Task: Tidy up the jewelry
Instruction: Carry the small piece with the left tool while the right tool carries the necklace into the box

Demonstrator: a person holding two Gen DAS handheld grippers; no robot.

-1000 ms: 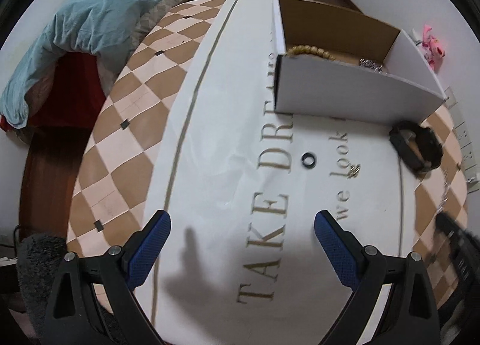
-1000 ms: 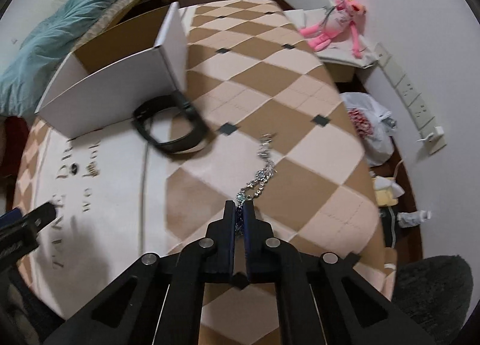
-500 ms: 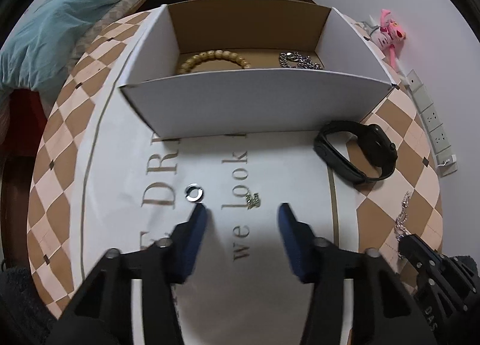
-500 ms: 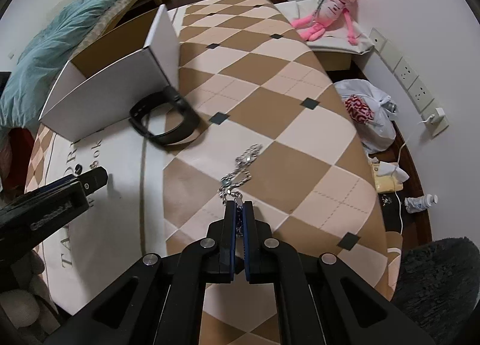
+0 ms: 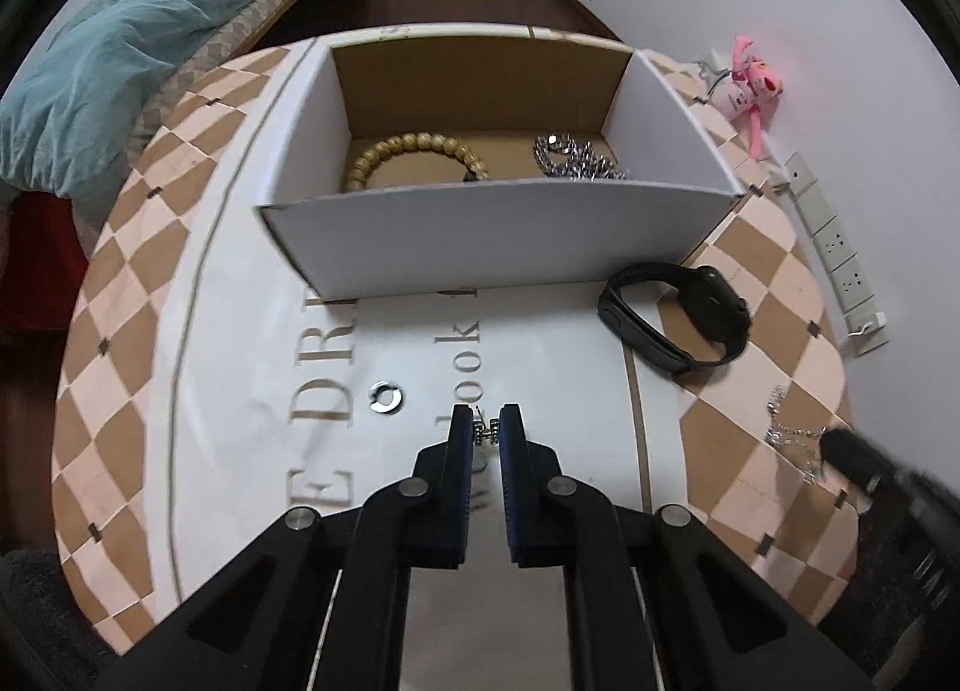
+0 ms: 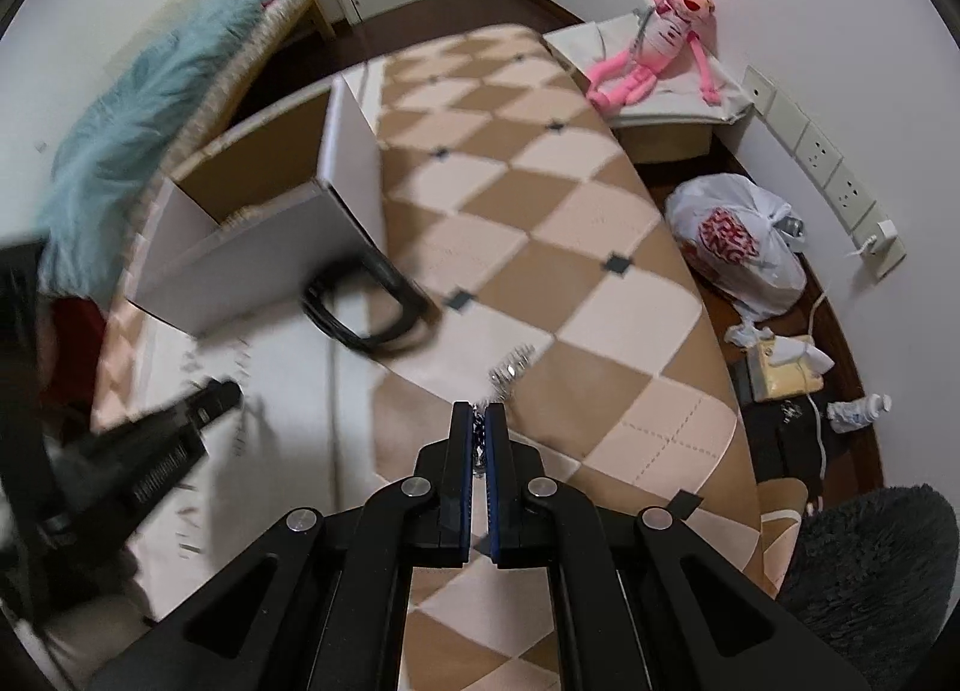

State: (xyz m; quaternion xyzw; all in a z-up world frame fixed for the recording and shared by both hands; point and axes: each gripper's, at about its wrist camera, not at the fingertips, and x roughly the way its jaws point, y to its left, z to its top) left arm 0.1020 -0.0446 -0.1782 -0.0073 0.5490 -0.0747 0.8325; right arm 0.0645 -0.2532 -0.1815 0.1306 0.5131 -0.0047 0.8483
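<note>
My left gripper [image 5: 485, 427] is shut on a small sparkly earring [image 5: 485, 431] on the white cloth. A silver ring [image 5: 386, 395] lies just left of it. The open cardboard box [image 5: 480, 235] ahead holds a wooden bead bracelet [image 5: 414, 153] and a silver chain [image 5: 576, 159]. A black smartwatch [image 5: 675, 310] lies right of the box. My right gripper [image 6: 478, 430] is shut on a silver necklace [image 6: 510, 373], whose free end trails on the checked tablecloth; it also shows in the left wrist view [image 5: 786, 433].
The round table [image 6: 540, 223] has a checked cloth. A bed with a teal duvet [image 5: 108, 48] stands at the left. A pink plush toy [image 6: 660, 48], a white plastic bag [image 6: 738, 247] and wall sockets [image 5: 840, 265] are at the right. A dark fluffy stool [image 6: 864, 571] is near right.
My left gripper moved forward to the earring and closed from wide open onto it. My right gripper stayed shut on the necklace and drew it back, bunching the chain.
</note>
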